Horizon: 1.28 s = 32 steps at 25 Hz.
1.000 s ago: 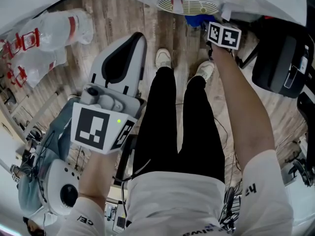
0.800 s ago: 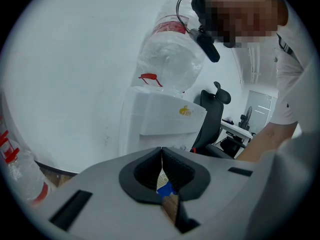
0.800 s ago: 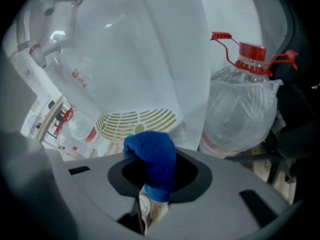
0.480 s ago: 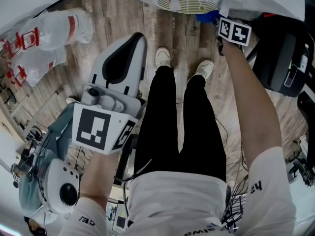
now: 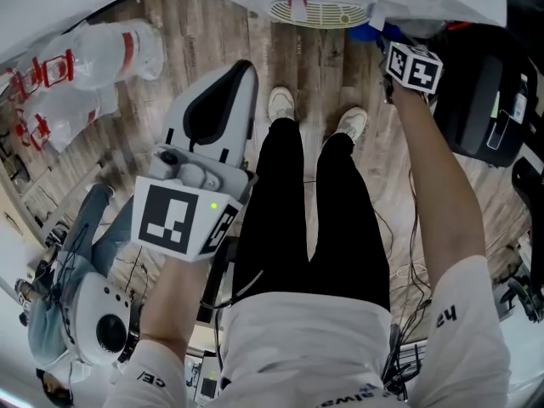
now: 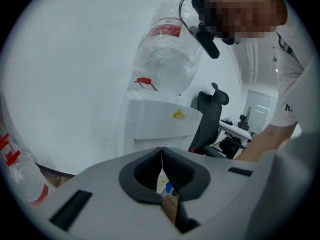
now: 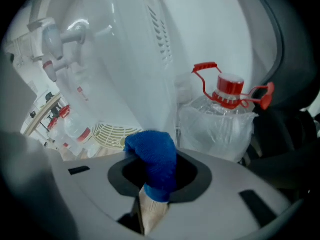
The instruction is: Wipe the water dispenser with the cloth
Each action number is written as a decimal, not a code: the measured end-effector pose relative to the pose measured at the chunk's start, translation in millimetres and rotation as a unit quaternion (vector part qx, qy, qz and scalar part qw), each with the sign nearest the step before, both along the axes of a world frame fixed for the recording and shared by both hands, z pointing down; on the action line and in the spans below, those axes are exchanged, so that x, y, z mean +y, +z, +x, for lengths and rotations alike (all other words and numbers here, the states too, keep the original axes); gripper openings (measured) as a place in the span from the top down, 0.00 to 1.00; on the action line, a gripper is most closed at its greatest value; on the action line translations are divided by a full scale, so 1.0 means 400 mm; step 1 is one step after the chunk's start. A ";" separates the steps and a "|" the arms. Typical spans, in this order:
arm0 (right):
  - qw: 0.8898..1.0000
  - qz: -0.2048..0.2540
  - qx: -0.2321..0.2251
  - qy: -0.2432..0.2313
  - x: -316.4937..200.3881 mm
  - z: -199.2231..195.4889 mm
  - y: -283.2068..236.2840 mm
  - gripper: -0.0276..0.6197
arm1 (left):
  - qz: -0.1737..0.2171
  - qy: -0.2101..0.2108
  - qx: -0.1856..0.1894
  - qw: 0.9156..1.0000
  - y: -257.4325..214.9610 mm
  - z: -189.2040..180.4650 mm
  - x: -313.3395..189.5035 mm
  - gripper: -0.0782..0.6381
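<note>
Clamping a fuzzy blue cloth (image 7: pixel 152 154), the right gripper (image 7: pixel 150 184) faces the white plastic water dispenser (image 7: pixel 145 49) just ahead, wiping apparently mostly undone; left gripper (image 6: pixel 161 166) closed, empty.

No legible text — water dispenser (image 6: pixel 148 130) logo (image 6: pixel 179 115), blurred

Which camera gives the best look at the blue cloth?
The right gripper view: the blue cloth sits large and central, pinched by the right gripper. The head view catches only a small blue patch beside that gripper. The left gripper view doesn't clearly show it.
</note>
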State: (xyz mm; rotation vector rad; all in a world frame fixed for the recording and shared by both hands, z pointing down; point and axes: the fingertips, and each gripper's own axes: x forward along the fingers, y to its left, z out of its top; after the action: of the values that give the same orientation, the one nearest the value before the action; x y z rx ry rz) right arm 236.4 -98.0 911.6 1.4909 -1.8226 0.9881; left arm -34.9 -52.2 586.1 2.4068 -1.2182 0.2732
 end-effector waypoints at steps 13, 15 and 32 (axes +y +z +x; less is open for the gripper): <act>0.981 0.151 0.035 -0.114 0.158 -0.041 -0.518 0.81 | 0.008 -0.008 0.018 1.000 -0.165 0.039 0.063 0.86; 0.977 0.174 0.035 -0.117 0.186 -0.049 -0.622 0.81 | 0.016 -0.008 0.019 1.000 -0.203 0.040 0.068 0.86; 0.937 0.311 -0.027 -0.154 0.331 -0.191 -1.368 0.81 | 0.082 -0.004 0.061 0.995 -0.613 0.065 0.151 0.86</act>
State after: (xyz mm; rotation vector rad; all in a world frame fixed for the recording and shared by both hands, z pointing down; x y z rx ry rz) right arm 160.0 34.2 364.3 1.4438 -2.4594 0.3027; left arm -8.8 8.2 340.9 2.5150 -1.2371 0.0224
